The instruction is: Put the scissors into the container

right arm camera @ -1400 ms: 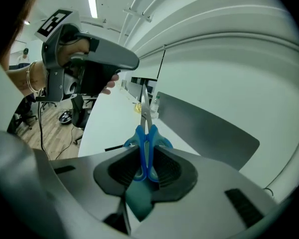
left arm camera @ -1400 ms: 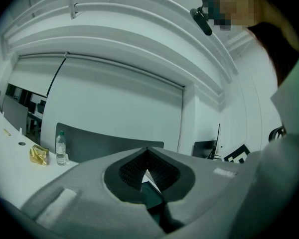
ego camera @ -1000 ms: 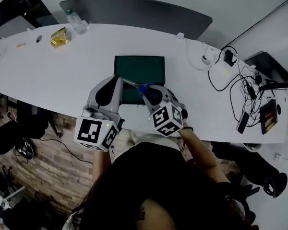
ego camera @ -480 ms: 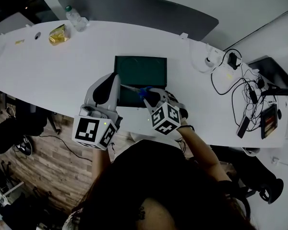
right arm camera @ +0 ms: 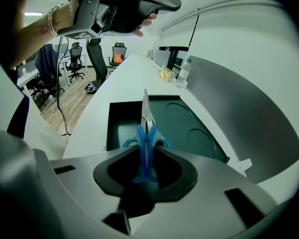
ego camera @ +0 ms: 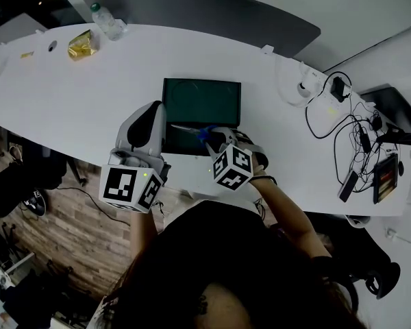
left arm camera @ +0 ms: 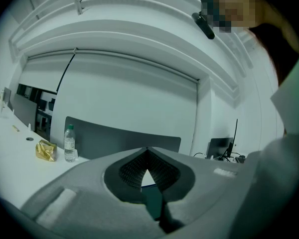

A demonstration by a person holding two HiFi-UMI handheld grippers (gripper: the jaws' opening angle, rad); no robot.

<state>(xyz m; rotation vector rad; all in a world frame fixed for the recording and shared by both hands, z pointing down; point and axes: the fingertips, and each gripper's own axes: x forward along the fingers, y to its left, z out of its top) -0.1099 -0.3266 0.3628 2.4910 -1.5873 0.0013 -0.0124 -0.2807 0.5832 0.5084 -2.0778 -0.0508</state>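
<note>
Scissors (right arm camera: pixel 145 133) with blue plastic handles sit clamped by those handles in the right gripper (right arm camera: pixel 145 158), blades pointing forward over the dark green rectangular container (right arm camera: pixel 189 128), ready to drop in; the left gripper (left arm camera: pixel 147 154), closed and empty, hovers aside, leaving room

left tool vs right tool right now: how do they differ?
Left tool: jaws closed tip to tip, nothing between them. Right tool: jaws clamped on the blue handles of the scissors.
Left tool sits beside the left edge of the dark green container. Right tool is at its near edge, with the blades reaching over it.
Shared: both are hand-held and carry a marker cube.
</note>
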